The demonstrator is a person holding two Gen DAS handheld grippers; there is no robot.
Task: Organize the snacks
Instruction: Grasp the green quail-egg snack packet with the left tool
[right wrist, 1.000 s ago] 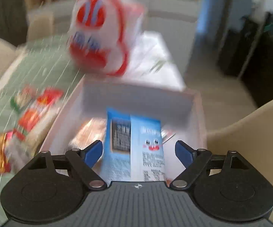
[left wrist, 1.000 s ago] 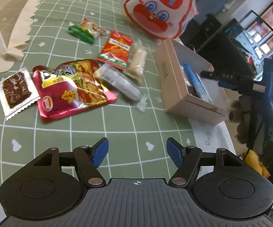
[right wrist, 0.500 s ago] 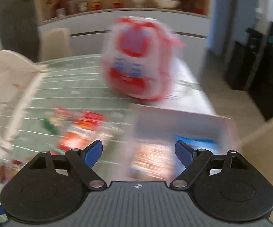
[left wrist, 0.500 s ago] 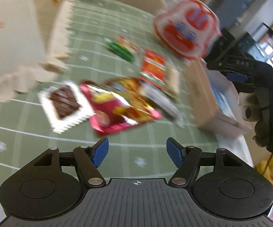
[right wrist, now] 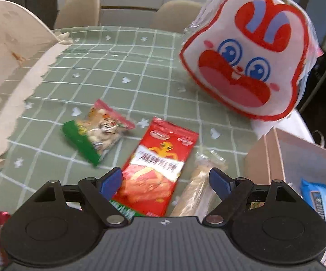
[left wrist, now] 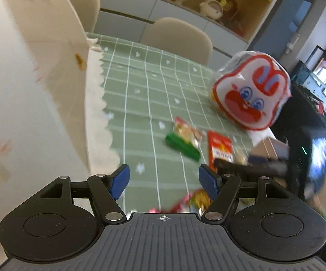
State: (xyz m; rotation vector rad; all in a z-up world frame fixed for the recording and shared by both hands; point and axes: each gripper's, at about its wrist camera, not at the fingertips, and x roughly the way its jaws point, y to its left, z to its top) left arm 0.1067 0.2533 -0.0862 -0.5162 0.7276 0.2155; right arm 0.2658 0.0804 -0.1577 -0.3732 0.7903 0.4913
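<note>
Since a second ago both cameras have swung away from the cardboard box toward the far end of the green checked tablecloth (right wrist: pixel 140 72), so the shelf and chairs now show in the left wrist view and the box sits at the right edge of both.

The left gripper (left wrist: pixel 164 181) hangs above the cloth with its fingers spread and nothing between them. Only this view shows the right gripper from outside, a dark blurred shape low at the right.

In the right wrist view, from the left: a green-edged snack pack (right wrist: pixel 95 135), then the red snack packet (right wrist: pixel 156 169), whose lower part lies between the spread, empty fingers of the right gripper (right wrist: pixel 165 179), then a pale wrapped bar (right wrist: pixel 196 187) just beside it. Right of these stands the cardboard box (right wrist: pixel 275 151), and only here is its inside visible, with a blue packet (right wrist: pixel 318 196) in it. Behind it rises the rabbit-face bag (right wrist: pixel 248 56).
</note>
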